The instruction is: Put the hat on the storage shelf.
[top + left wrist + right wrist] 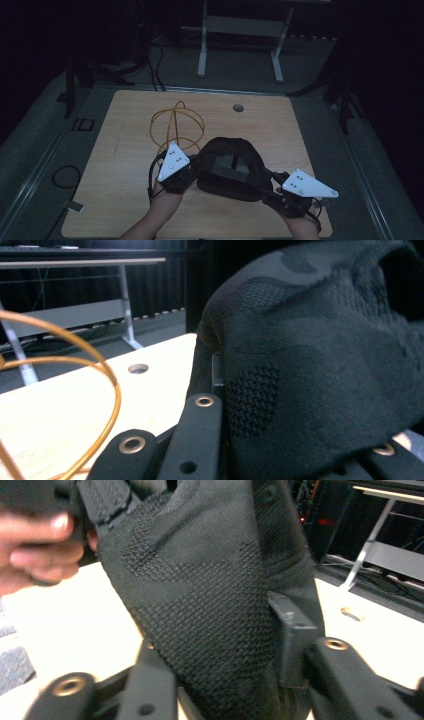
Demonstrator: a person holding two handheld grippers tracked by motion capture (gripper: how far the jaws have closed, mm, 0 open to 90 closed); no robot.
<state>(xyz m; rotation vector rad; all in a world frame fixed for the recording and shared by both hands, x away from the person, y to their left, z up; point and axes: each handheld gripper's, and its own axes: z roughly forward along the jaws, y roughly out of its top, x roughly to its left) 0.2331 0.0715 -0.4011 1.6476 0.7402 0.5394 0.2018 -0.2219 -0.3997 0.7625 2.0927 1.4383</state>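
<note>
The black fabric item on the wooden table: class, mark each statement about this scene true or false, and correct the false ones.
1. The black fabric item sits between the left hand-held gripper and the right hand-held gripper. True.
2. The orange cable lies coiled on the floor. False: it lies looped on the wooden table, behind the fabric item.
3. The left hand-held gripper is shut on the fabric. True: fabric is pinched in its jaws in the left gripper view.
4. The table has a round hole near its far edge. True.
5. The fabric item is bright white. False: it is black, with a mesh weave.
</note>
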